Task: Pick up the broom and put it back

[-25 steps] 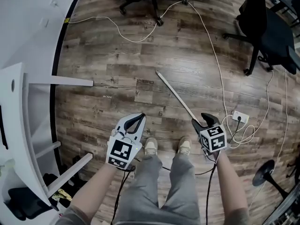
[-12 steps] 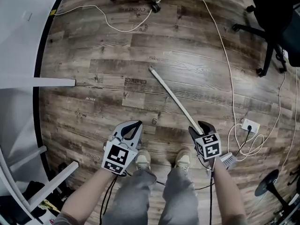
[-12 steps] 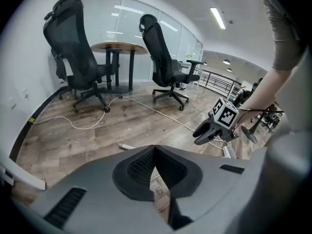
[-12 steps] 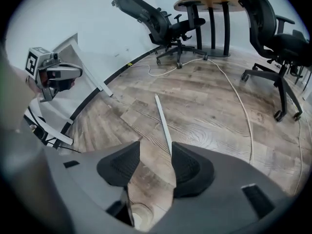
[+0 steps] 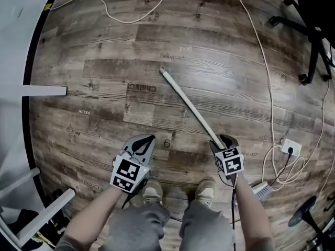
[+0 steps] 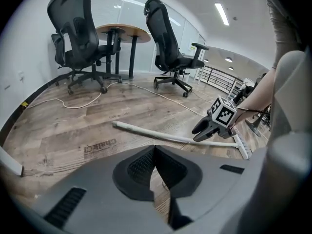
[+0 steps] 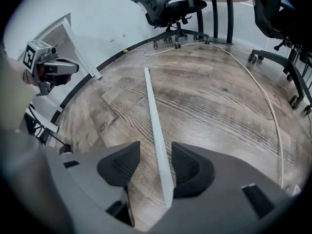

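Since a second ago the person has stepped forward, and the right tool [image 7: 155,162] now straddles the broom [image 5: 186,104] instead of sitting beside it. At the bottom of the head view, the left tool [image 5: 145,139] hovers above the wooden floor [image 5: 99,88], jaws pressed together and empty. The right tool's jaws are parted, with the white handle [image 7: 152,106] running between them, close to the right-hand pad and seemingly not yet clamped. The broom lies flat on the floor, its brush head [image 5: 261,191] at lower right and its handle slanting up-left toward frame centre. The right tool is nearer, so closing there looks like the next move. Farther off, a white cable [image 5: 261,61] trails past office chairs [image 6: 78,38].
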Demonstrator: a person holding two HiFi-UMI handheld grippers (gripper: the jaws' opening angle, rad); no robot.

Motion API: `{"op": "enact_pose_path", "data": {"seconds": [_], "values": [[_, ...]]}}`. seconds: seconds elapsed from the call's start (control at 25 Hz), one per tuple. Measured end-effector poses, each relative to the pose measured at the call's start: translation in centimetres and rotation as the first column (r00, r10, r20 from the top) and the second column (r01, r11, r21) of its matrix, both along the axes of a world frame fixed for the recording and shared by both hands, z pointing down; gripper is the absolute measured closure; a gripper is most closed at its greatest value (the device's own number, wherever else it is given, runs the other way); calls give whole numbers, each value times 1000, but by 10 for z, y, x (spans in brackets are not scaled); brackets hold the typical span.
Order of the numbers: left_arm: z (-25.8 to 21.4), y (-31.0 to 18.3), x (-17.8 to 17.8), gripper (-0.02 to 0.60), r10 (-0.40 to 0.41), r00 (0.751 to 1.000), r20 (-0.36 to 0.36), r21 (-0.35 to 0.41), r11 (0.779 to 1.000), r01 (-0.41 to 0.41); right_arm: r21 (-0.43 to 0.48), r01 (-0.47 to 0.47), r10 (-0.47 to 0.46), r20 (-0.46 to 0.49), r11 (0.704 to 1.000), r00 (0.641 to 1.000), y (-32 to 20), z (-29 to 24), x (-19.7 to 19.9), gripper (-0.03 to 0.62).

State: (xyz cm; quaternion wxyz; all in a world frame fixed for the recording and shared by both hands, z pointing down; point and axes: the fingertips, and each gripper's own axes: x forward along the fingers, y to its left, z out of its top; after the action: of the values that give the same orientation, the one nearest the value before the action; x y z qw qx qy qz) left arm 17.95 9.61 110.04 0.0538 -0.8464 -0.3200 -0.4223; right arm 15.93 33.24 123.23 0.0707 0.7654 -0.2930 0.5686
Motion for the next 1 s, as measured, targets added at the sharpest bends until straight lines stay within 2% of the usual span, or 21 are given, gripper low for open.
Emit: {"op": "enact_pose_path", "data": {"seconds": [0.28,0.36,0.44,0.64,0.76,0.88,1.0], "values": [[29,-11,-4,565,-16,1000,17,11,1000,16,-48,39,-39,-1,998,999,-7,35,-6,386],[32,-14,-6,566,-31,999,26,9,999,31,-71,29,-30,-23,997,999,-4,38,-5,415],[32,-16,-9,565,-41,999,32,4,999,41,-99,43,-47,-42,994,998,0,41,-5,473],[29,-17,-15,566,-36,999,34,6,999,36,-136,127,-132,-29,983,991,-2,44,-6,488],[22,-23,-18,566,-45,998,37,33,998,44,-109,96,-108,-118,989,987,-4,23,1,489],[8,-27,-26,566,-15,999,40,95,995,11,-95,70,-87,-196,993,977,-3,-11,3,490],[-20,-22,-29,565,2,999,43,81,997,-6,-99,50,-75,-260,994,963,-1,-55,6,490]]}}
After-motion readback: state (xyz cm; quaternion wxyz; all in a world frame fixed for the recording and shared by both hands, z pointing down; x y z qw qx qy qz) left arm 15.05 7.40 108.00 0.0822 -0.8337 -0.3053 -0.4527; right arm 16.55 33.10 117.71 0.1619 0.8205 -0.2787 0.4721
